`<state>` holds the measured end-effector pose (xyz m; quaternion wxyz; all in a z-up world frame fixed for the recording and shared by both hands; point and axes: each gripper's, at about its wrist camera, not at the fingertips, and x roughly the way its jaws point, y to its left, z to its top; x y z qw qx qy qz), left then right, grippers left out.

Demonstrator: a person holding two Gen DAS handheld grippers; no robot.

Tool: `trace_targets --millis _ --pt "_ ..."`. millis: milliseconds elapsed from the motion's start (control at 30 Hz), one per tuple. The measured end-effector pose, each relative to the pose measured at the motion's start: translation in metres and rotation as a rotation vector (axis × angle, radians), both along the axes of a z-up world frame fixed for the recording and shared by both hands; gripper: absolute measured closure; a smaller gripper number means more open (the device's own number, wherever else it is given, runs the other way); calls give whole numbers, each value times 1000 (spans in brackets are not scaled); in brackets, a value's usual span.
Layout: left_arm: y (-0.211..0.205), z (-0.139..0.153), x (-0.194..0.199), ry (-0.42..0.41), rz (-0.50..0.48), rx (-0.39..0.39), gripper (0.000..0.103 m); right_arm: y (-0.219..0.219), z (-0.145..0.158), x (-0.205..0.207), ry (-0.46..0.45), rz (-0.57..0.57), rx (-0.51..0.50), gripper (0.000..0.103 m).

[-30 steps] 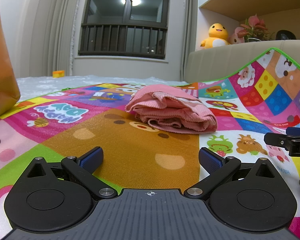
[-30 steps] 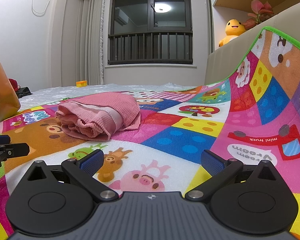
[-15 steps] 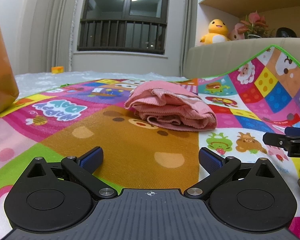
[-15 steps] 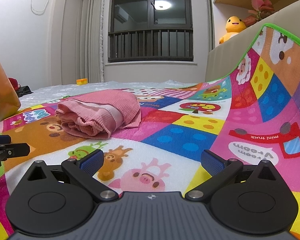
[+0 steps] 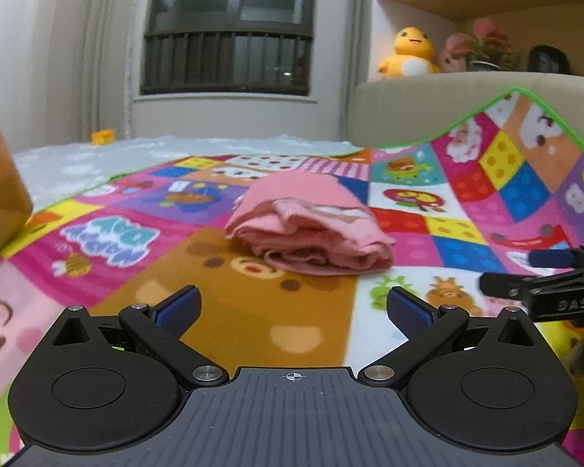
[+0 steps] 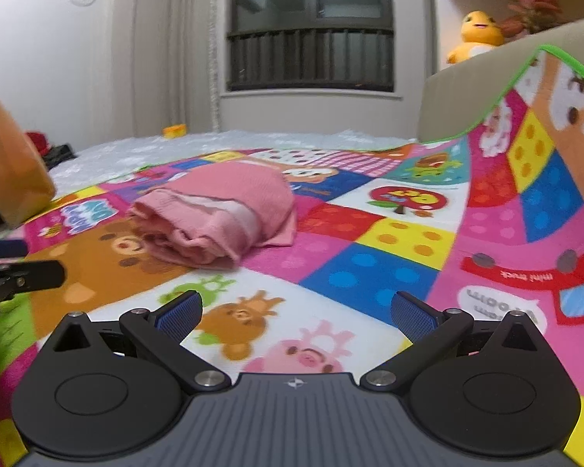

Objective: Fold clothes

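Observation:
A pink garment [image 5: 311, 229] lies folded into a thick bundle on the colourful play mat [image 5: 253, 311]; the right wrist view has the same pink garment [image 6: 218, 218] left of centre. My left gripper [image 5: 292, 307] is open and empty, a short way in front of the bundle, over the brown bear panel. My right gripper [image 6: 296, 309] is also open and empty, to the right of the bundle and nearer than it. Each gripper shows at the edge of the other's view: the right gripper [image 5: 541, 280] and the left gripper [image 6: 15, 268].
The mat [image 6: 525, 202] climbs a beige sofa [image 5: 428, 109] on the right. An orange bag [image 5: 0, 183] stands at the left edge. A yellow plush duck [image 5: 410, 52] and flowers sit on the shelf. White bedding [image 5: 97, 155] and a window lie beyond.
Both grippers have lifted and tilted down a little, so the bundle sits lower in both views. The garment has not moved, and both grippers stay open.

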<state>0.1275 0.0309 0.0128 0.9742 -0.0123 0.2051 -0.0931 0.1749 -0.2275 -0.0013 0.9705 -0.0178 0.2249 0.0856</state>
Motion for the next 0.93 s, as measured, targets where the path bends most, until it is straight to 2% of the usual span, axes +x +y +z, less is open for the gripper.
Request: trace_targets --millis 167,267,433,567,667,833,933 --pt "10 5 2 60 16 -89 0 6 5 4 83 27 -58 0" --pt "17 4 7 113 48 -106 0 3 6 4 105 39 -58 0" --pt "13 2 16 173 97 -9 0 -6 5 12 127 -16 -67 0" --pt "8 2 20 186 98 25 0 -16 4 17 150 -50 -6 0" --pt "6 0 23 197 93 24 0 -20 2 20 161 -54 26 0" --pt "5 -6 29 223 77 1 0 -16 -1 23 165 -44 4 0" --pt "3 -8 30 208 76 8 0 -19 -1 26 172 -43 14 0"
